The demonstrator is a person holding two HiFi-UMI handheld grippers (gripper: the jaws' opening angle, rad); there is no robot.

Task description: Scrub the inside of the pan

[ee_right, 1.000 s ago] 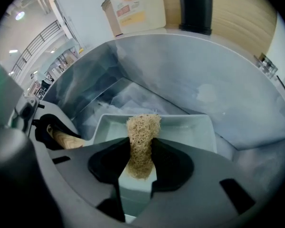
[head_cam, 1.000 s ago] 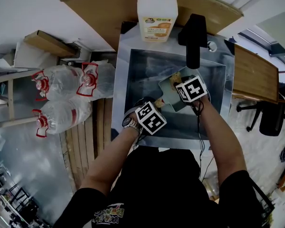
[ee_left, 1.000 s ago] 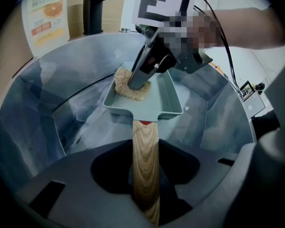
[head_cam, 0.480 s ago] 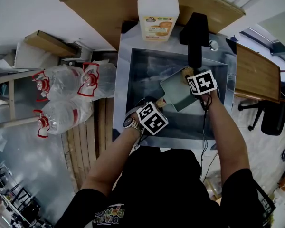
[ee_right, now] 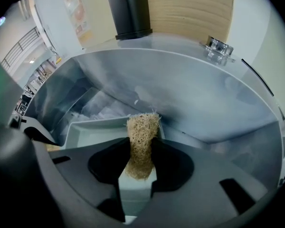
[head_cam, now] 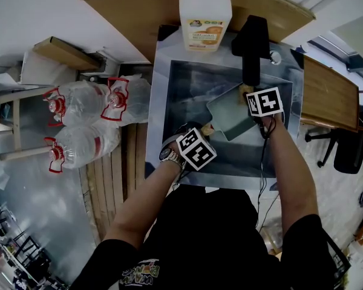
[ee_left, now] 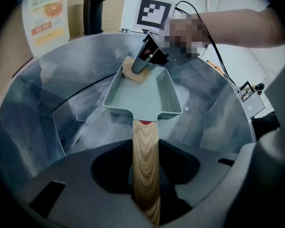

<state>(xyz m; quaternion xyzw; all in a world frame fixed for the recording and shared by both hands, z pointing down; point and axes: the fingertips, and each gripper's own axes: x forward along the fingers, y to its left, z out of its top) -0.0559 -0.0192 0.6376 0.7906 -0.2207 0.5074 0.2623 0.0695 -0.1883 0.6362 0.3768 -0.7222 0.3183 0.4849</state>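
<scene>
A grey-green square pan (head_cam: 230, 121) lies tilted in the steel sink (head_cam: 163, 125). My left gripper (head_cam: 202, 135) is shut on the pan's wooden handle (ee_left: 145, 160), which runs straight between its jaws (ee_left: 145, 175). My right gripper (head_cam: 249, 92) is shut on a tan fibrous scrubber (ee_right: 141, 139). The scrubber (ee_left: 134, 71) presses into the pan's far corner, against the inside wall (ee_right: 97, 127). In the left gripper view the right gripper (ee_left: 141, 66) points steeply down into the pan (ee_left: 145, 96).
A black faucet (head_cam: 251, 47) overhangs the sink's back edge, close above the right gripper. A soap bottle (head_cam: 206, 17) stands on the wooden counter behind. Plastic water bottles (head_cam: 78, 122) lie on the floor at left. A wooden desk (head_cam: 323, 95) is at right.
My right gripper has slid with the scrubber across the pan, from its middle toward the far right corner under the faucet. The left gripper and the handle have kept still.
</scene>
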